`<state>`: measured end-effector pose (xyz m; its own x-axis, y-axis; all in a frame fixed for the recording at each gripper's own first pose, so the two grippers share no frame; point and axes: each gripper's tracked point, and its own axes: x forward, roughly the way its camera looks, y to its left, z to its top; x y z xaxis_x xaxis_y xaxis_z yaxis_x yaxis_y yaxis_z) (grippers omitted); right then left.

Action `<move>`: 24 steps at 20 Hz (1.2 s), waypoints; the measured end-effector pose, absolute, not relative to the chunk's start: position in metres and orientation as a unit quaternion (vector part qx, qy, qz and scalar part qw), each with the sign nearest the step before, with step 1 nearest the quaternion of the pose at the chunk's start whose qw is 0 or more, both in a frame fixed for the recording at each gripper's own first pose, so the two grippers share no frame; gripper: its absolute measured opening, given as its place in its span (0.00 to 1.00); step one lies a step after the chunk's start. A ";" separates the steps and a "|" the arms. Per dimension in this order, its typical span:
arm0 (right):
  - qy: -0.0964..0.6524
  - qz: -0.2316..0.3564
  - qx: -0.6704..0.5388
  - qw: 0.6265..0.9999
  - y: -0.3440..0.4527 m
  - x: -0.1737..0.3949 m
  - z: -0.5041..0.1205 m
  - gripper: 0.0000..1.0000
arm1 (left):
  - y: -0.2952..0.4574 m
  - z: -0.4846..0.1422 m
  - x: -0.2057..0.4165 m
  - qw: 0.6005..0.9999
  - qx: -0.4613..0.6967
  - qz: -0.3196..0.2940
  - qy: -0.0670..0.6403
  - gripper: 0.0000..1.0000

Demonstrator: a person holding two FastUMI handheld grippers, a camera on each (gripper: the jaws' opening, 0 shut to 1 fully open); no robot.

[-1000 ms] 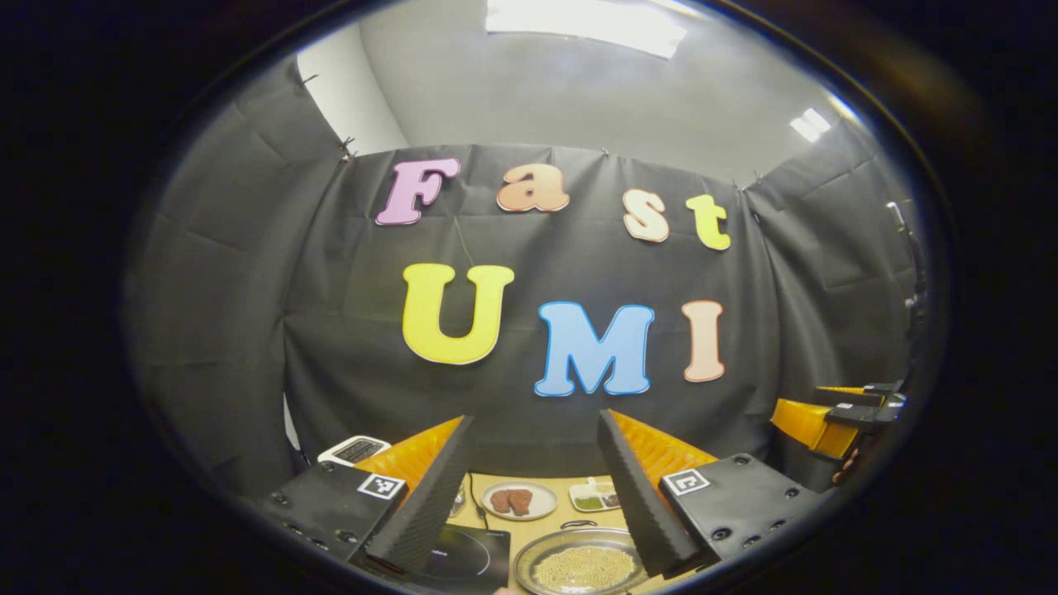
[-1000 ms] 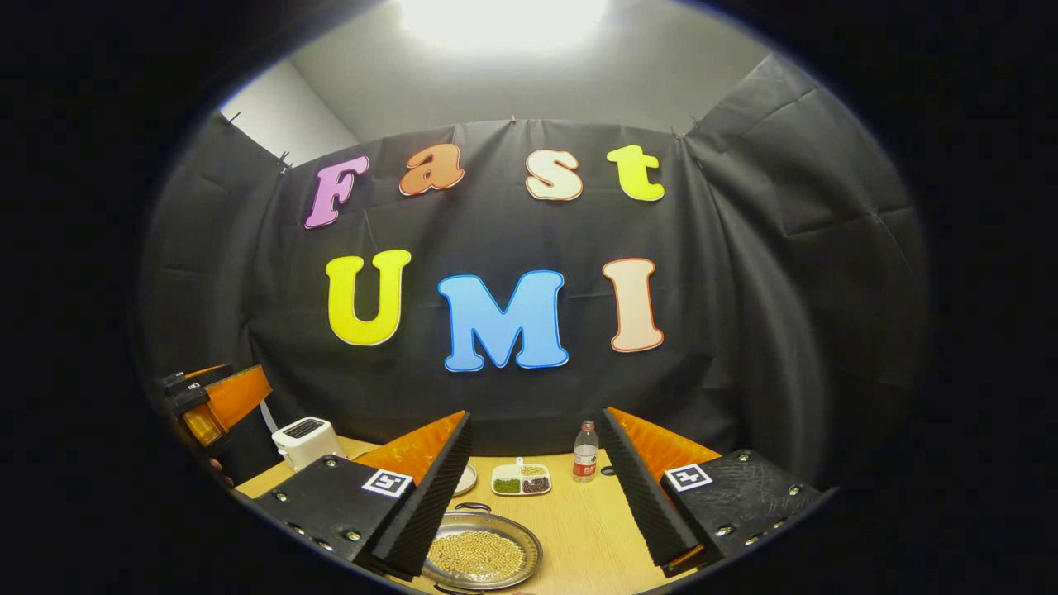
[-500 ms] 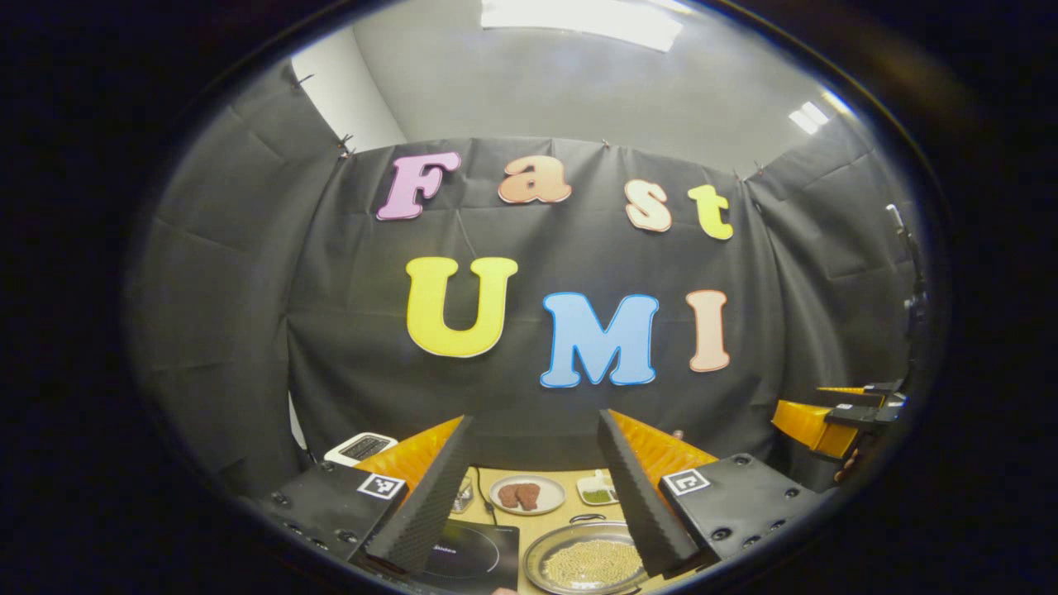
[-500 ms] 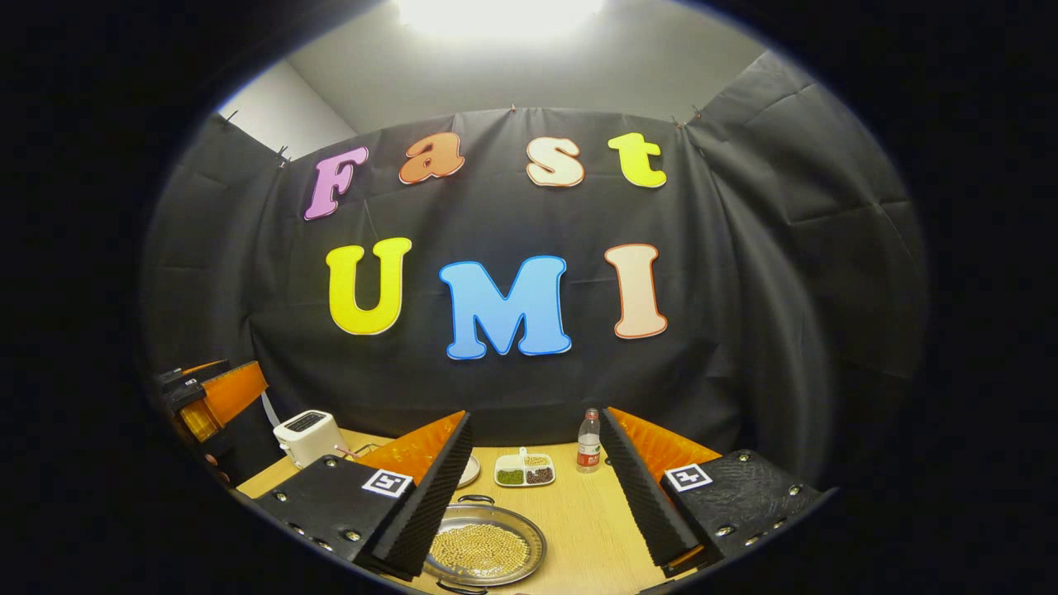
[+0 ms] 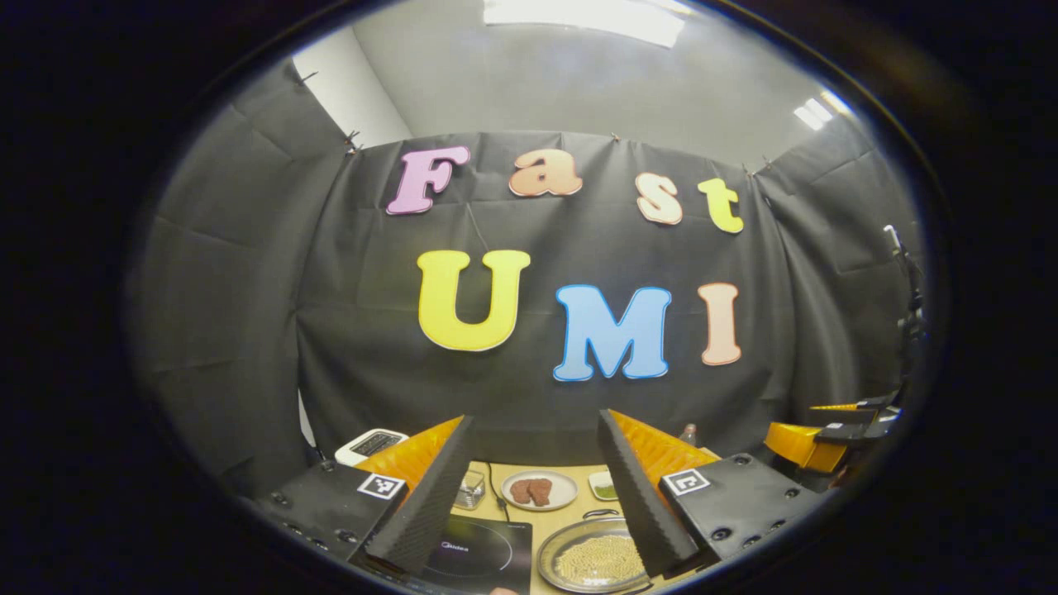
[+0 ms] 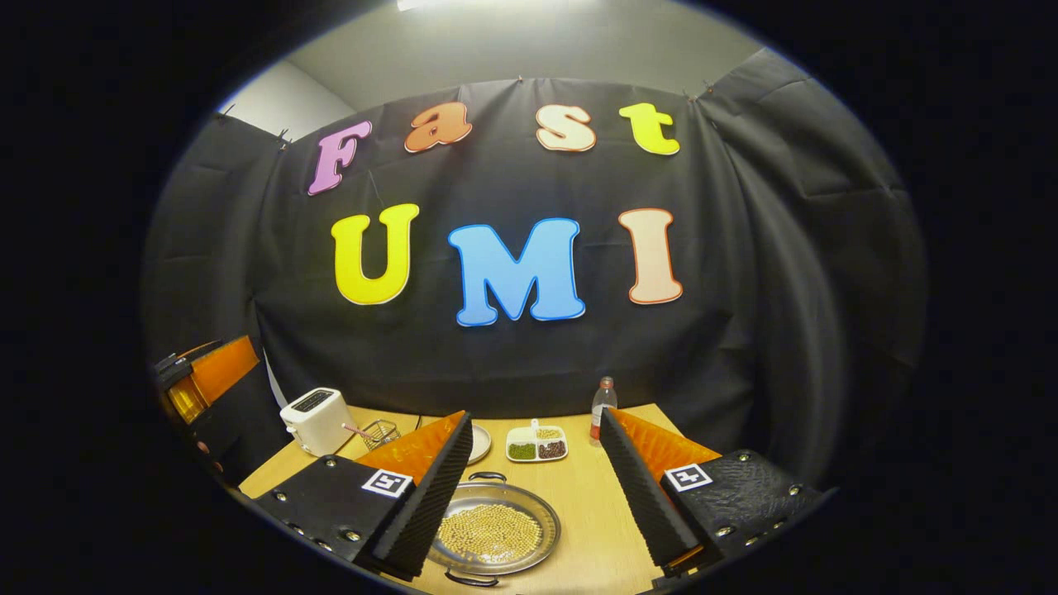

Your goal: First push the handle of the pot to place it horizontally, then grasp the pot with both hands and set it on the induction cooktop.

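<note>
Both grippers hang above the table [image 6: 595, 529], jaws spread wide and holding nothing: the left gripper [image 5: 533, 496] and the right gripper [image 6: 537, 492]. The pot [image 6: 496, 533], full of pale beans, sits on the wood just right of the cooktop [image 5: 475, 554], apart from both grippers. Behind it lie a plate [image 5: 539, 489] of meat, a 2-part dish [image 6: 536, 444], a bottle [image 6: 602, 408], a toaster [image 6: 316, 420] and a wire basket [image 6: 379, 431].

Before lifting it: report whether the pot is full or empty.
Partly filled: the pot holds a flat layer of small yellowish beads across its bottom, below the rim.
</note>
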<state>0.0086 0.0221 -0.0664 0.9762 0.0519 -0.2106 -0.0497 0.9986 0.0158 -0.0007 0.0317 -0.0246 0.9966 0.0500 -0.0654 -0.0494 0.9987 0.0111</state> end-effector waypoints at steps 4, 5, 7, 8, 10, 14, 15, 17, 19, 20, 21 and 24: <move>0.154 0.036 0.009 0.987 0.035 0.007 -0.095 0.95 | 0.043 -0.031 -0.004 0.999 0.004 0.038 0.036 0.98; 0.167 0.040 0.010 0.985 0.039 0.005 -0.102 0.93 | 0.046 -0.035 -0.005 0.998 0.002 0.039 0.040 0.98; 0.198 0.052 0.013 0.979 0.048 0.003 -0.120 0.90 | 0.050 -0.042 -0.006 0.998 -0.001 0.042 0.048 1.00; 0.215 0.058 0.013 0.975 0.053 0.002 -0.129 0.84 | 0.053 -0.044 -0.005 0.998 -0.001 0.044 0.051 0.98; 0.245 0.057 0.015 0.968 0.057 -0.002 -0.146 0.74 | 0.058 -0.050 -0.006 0.997 -0.002 0.047 0.056 0.98; 0.295 0.048 0.016 0.954 0.062 -0.007 -0.177 0.42 | 0.069 -0.057 -0.010 0.996 -0.003 0.058 0.065 0.98; 0.305 0.049 0.014 0.951 0.064 -0.008 -0.182 0.41 | 0.073 -0.059 -0.012 0.996 -0.002 0.061 0.068 0.98; 0.330 0.048 0.015 0.943 0.067 -0.008 -0.200 0.19 | 0.078 -0.062 -0.013 0.995 -0.002 0.066 0.073 0.98; 0.359 0.059 0.020 0.931 0.075 -0.013 -0.218 0.17 | 0.083 -0.067 -0.016 0.994 -0.002 0.071 0.077 1.00; 0.374 0.069 0.026 0.925 0.081 -0.018 -0.225 0.17 | 0.086 -0.067 -0.016 0.994 -0.001 0.073 0.079 0.98; 0.389 0.083 0.040 0.916 0.089 -0.022 -0.231 0.18 | 0.088 -0.069 -0.018 0.994 -0.001 0.076 0.081 1.00; 0.440 0.101 0.069 0.890 0.103 -0.036 -0.257 0.19 | 0.095 -0.071 -0.021 0.993 -0.004 0.083 0.085 0.98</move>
